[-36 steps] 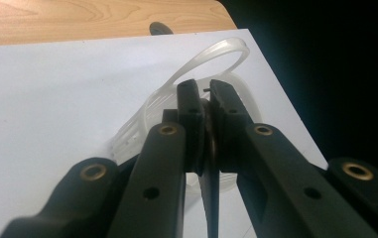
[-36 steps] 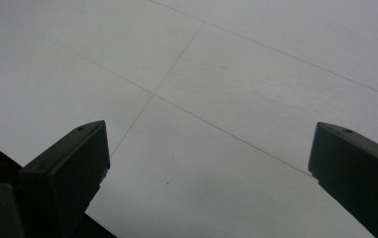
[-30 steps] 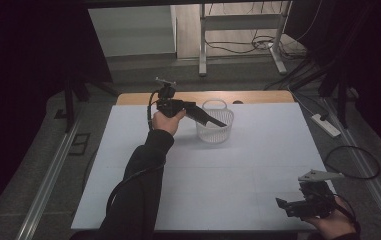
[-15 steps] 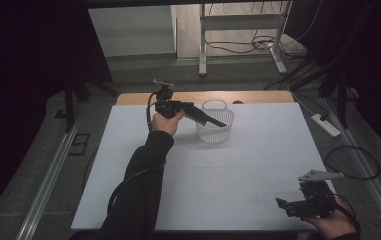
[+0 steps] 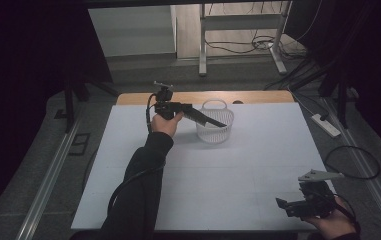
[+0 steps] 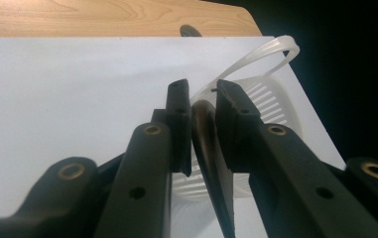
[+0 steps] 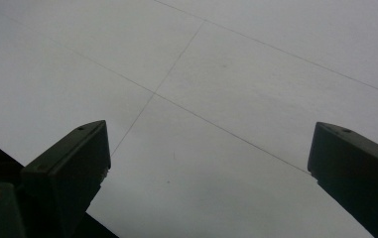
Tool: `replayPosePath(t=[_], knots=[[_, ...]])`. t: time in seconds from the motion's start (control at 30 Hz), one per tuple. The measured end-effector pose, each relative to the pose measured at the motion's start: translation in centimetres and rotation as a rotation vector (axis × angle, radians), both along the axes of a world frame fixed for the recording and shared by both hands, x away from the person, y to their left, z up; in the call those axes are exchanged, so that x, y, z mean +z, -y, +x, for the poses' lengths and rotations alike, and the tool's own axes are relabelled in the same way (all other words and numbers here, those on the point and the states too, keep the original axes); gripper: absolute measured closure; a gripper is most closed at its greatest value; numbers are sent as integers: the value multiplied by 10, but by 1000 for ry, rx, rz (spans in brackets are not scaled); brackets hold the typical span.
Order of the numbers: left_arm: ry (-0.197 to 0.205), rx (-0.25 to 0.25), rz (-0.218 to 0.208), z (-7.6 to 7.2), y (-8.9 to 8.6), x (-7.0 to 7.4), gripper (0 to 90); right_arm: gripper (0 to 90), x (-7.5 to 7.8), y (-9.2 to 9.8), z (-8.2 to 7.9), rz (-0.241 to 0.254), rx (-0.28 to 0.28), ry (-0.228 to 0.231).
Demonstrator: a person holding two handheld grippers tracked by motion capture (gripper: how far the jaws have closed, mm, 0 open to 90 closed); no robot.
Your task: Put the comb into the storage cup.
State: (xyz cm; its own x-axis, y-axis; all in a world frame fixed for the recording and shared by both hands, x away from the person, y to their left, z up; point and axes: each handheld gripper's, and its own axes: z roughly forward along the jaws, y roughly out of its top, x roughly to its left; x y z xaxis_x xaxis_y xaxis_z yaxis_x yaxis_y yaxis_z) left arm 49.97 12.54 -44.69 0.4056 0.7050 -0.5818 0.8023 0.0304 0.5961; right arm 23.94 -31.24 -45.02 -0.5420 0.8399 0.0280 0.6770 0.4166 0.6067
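A white slotted plastic basket [image 5: 215, 135] with a loop handle stands at the far middle of the white table [image 5: 228, 175]. My left gripper [image 5: 218, 122] reaches over its rim from the left. In the left gripper view, a thin dark curved thing [image 6: 209, 144] stands between the jaws of the left gripper [image 6: 201, 89], above the basket [image 6: 271, 99]. These jaws have just been opening and stand slightly apart around it. My right gripper [image 5: 281, 204] rests low at the front right corner. Its jaws [image 7: 206, 148] are wide open over bare table.
A wooden strip [image 5: 258, 96] borders the table's far edge. Beyond it stand metal stand legs and cables on the floor [image 5: 243, 47]. A power strip [image 5: 328, 125] lies off the right side. A cable loops near the right edge [image 5: 353, 162].
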Motion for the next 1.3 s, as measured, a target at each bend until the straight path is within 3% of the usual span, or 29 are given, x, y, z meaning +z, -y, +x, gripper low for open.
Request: replayPosePath(t=[0.33, 0.73, 1.3], knots=[[8, 12, 29, 0, 1, -1, 688, 32, 0, 0, 0, -1, 1, 0], [42, 17, 92, -1, 2, 0, 625, 34, 0, 0, 0, -2, 1, -1], [87, 19, 159, -2, 5, 2, 457, 34, 0, -1, 0, -3, 1, 0]])
